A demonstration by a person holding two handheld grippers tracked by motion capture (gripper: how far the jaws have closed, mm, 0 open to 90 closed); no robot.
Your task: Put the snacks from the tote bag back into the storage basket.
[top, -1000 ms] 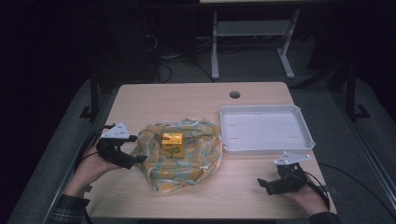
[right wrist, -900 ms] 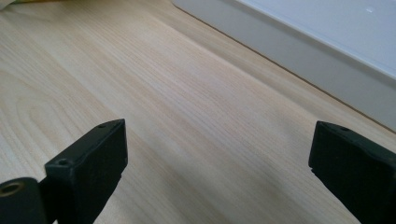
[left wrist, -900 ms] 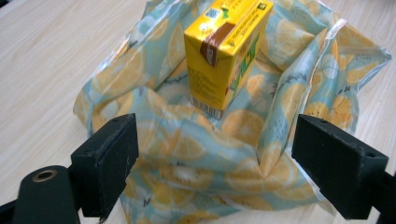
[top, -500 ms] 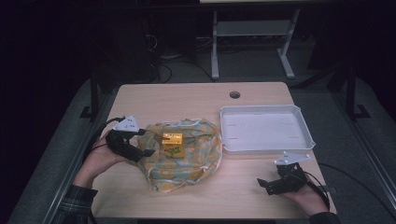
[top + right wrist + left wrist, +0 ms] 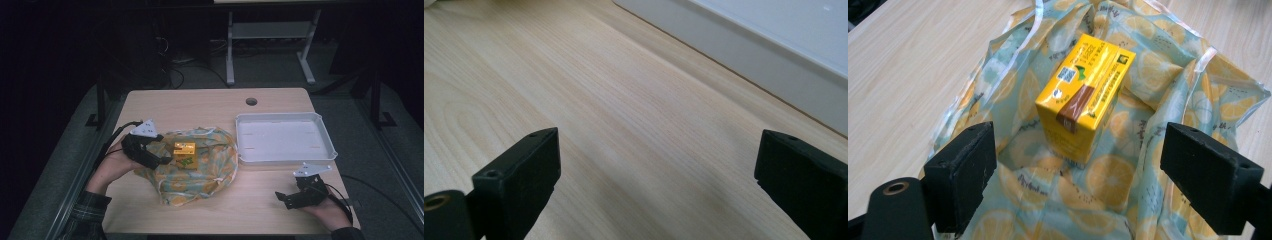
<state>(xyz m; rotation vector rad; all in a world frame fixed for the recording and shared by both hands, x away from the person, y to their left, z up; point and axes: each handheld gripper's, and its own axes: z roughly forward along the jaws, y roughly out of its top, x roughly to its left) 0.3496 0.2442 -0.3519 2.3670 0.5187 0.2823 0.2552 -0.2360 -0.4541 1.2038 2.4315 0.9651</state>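
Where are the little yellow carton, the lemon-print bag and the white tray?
yellow carton (image 5: 1083, 95), left gripper view, on its top face.
lemon-print bag (image 5: 210, 175), high view, on bare cloth near the carton.
white tray (image 5: 285, 159), high view, on its near rim.

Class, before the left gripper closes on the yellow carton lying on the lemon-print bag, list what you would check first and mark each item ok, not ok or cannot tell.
1. Left gripper open wider than the carton: ok.
2. Carton between the jaws: not ok, it lies just ahead of them.
3. Carton centred on the gripper's line: ok.
4. Bag folds out of the jaws' way: cannot tell, cloth lies right under them.
5. Right gripper open and away from the bag: ok.
6. Tray free to take the carton: ok.
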